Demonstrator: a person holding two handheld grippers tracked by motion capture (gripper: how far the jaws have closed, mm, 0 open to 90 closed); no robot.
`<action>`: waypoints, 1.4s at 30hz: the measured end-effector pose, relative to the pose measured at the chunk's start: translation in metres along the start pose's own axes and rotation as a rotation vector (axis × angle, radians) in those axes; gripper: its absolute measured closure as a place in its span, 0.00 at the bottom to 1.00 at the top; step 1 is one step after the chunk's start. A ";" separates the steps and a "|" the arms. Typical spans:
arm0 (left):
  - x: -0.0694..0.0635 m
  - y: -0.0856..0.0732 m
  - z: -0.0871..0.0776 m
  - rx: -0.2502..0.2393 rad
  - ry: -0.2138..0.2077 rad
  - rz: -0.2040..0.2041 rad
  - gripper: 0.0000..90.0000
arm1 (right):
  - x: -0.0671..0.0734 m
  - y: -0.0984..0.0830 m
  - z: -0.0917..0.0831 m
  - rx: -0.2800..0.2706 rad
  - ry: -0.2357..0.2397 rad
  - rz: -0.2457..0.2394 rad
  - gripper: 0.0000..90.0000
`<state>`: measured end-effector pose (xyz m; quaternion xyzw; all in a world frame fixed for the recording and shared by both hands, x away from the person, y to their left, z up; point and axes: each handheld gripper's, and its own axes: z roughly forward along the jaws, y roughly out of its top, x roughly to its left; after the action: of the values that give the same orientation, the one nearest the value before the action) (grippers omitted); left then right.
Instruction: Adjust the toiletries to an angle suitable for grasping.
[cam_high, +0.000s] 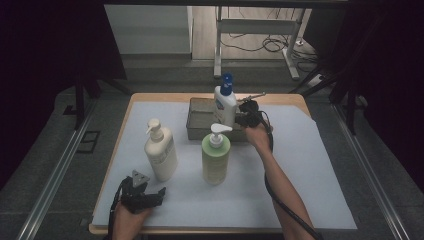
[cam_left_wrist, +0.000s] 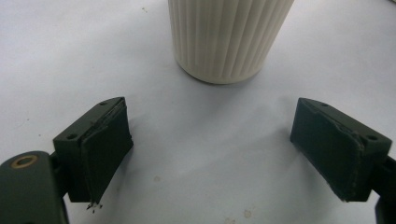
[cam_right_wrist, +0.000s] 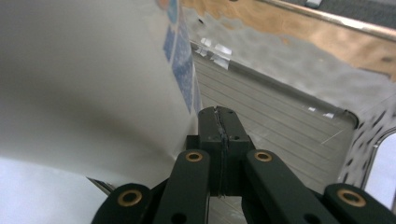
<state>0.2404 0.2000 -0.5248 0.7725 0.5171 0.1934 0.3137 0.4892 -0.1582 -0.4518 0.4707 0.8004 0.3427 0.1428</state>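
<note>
1. Tongs first: the right tongs (cam_right_wrist: 219, 126) are clenched pad against pad with nothing between them, their tip just beside the white bottle with the blue cap (cam_high: 224, 104). In the high view the right tongs (cam_high: 245, 116) sit at that bottle's right side, over the metal tray (cam_high: 196, 119).
2. Left tongs (cam_left_wrist: 210, 140) stand released, jaws wide apart, hovering low over the white sheet (cam_left_wrist: 56, 56). They aim at the base of the ribbed cream pump bottle (cam_left_wrist: 224, 37), which is near but not between the pads. In the high view the left tongs (cam_high: 145, 192) rest at the near left of the bench (cam_high: 165, 97).
3. Bottle position: the blue-capped bottle stands upright in or at the front right of the tray; whether the closed tip touches it cannot be told, though it looks as close as touching.
4. Other things: the cream pump bottle (cam_high: 160, 150) and a green pump bottle (cam_high: 216, 155) stand upright on the sheet in front of the tray, apart from each other.
5. Step in hand, as a judgement: the blue-capped bottle seems to be being settled or nudged in the tray with the closed right tip.
6. Next move, as a judgement: if the other bottles are to follow, the left tongs need to advance until the cream bottle sits between the pads, then close around its body low enough that it does not tip. The right tongs should draw clear without knocking the tall bottle over.
</note>
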 end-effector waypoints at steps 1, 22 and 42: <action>0.000 0.000 0.000 0.001 0.000 0.001 0.13 | 0.000 0.000 0.001 0.004 0.003 0.000 1.00; 0.000 0.000 0.000 0.001 0.000 0.001 0.13 | 0.009 0.002 0.011 0.042 -0.001 -0.025 1.00; 0.000 0.000 0.000 0.001 0.000 0.001 0.13 | 0.020 0.007 0.021 0.058 0.021 -0.020 0.99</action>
<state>0.2404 0.2001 -0.5248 0.7728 0.5169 0.1935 0.3134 0.4947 -0.1304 -0.4605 0.4631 0.8161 0.3228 0.1239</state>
